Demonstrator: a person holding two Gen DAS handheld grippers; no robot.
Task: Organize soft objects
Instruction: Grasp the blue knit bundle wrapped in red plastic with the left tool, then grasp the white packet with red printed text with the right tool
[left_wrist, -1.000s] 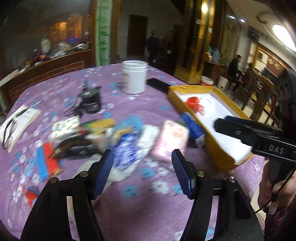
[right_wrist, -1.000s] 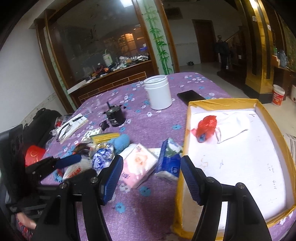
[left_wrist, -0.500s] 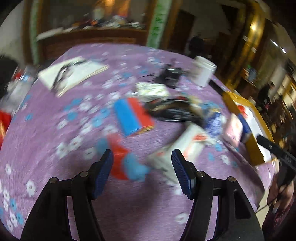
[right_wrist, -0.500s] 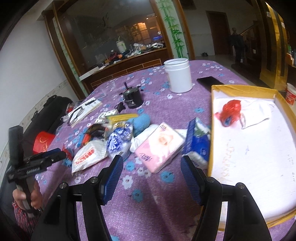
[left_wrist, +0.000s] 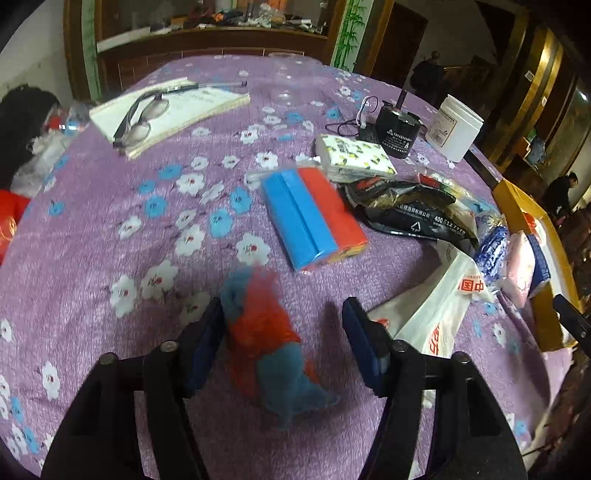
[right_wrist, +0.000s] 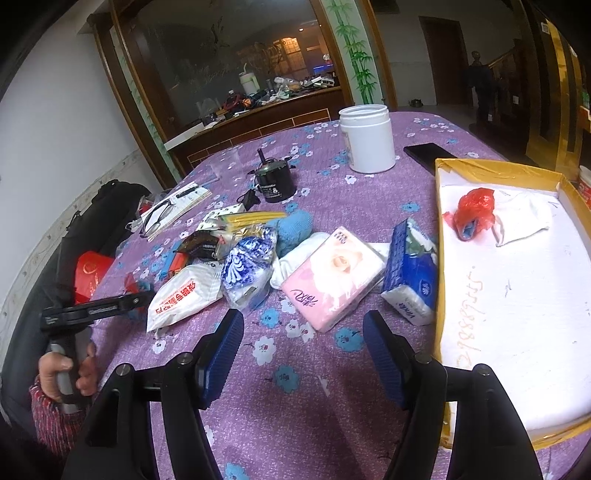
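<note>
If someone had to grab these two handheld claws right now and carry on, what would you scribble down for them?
Left gripper: jaws closing around the red-and-blue soft bundle; right-hand pad not yet on it.
Right gripper: open, empty, hovering over the purple tablecloth.
Done: a red bundle and a white cloth lie in the yellow-edged tray.
Left: pink tissue pack, blue tissue pack, blue knit item and the other soft packs.

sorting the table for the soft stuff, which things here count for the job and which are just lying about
For the job: red and blue bundle between the closing left gripper, pink tissue pack, blue tissue pack, blue knit piece, yellow tray.

Lying about: white jar, phone, glasses, black canister.
</note>
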